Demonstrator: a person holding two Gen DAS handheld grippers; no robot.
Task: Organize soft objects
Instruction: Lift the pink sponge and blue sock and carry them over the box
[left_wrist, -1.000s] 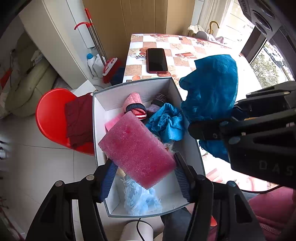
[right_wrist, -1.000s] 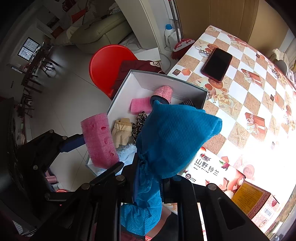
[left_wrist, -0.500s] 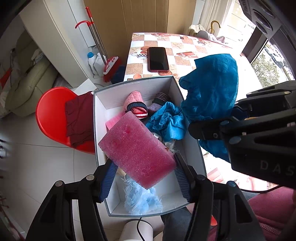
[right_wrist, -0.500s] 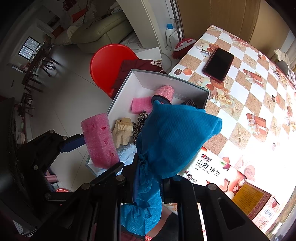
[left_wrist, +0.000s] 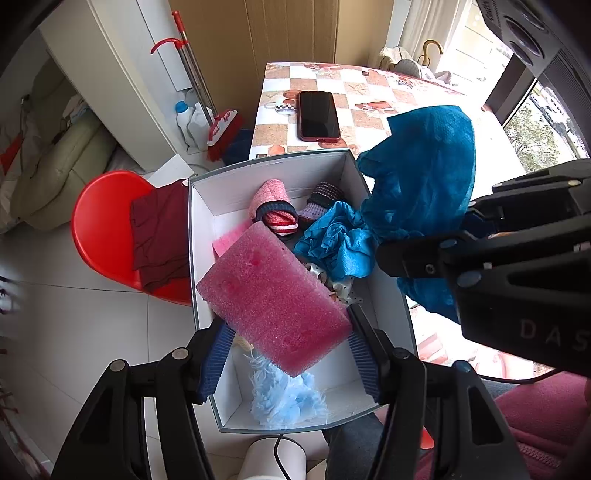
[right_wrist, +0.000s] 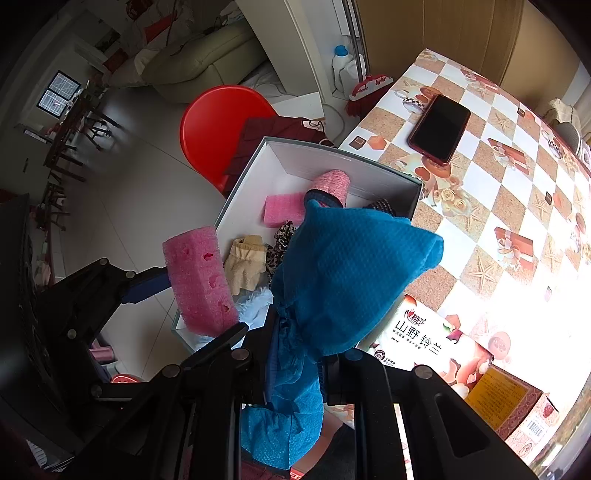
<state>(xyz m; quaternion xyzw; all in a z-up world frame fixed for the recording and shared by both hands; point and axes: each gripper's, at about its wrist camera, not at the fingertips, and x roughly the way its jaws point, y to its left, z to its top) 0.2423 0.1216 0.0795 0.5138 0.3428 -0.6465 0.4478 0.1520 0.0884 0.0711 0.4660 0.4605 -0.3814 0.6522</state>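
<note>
My left gripper (left_wrist: 288, 350) is shut on a pink foam block (left_wrist: 273, 299) and holds it above the near half of an open white box (left_wrist: 201, 229). The block also shows in the right wrist view (right_wrist: 199, 280). My right gripper (right_wrist: 295, 354) is shut on a blue non-woven cover (right_wrist: 351, 273), held over the box's right edge; it also shows in the left wrist view (left_wrist: 421, 192). In the box lie a pink rolled sock (left_wrist: 273, 203), a second blue cover (left_wrist: 336, 243), a small pink foam piece (right_wrist: 284, 208), a beige cloth (right_wrist: 245, 266) and pale blue fluff (left_wrist: 284, 395).
The box sits at the near corner of a checked table (right_wrist: 517, 184). A dark phone (left_wrist: 319, 116) lies beyond it. Printed cartons (right_wrist: 443, 343) stand to the right. A red chair (left_wrist: 107, 236) with a maroon cloth (left_wrist: 159, 236) stands left of the box. A mop (left_wrist: 218, 125) leans by the wall.
Both grippers keep their holds. The box and table have slid very slightly down and right in both views; the foam block and blue cover stay in about the same place.
</note>
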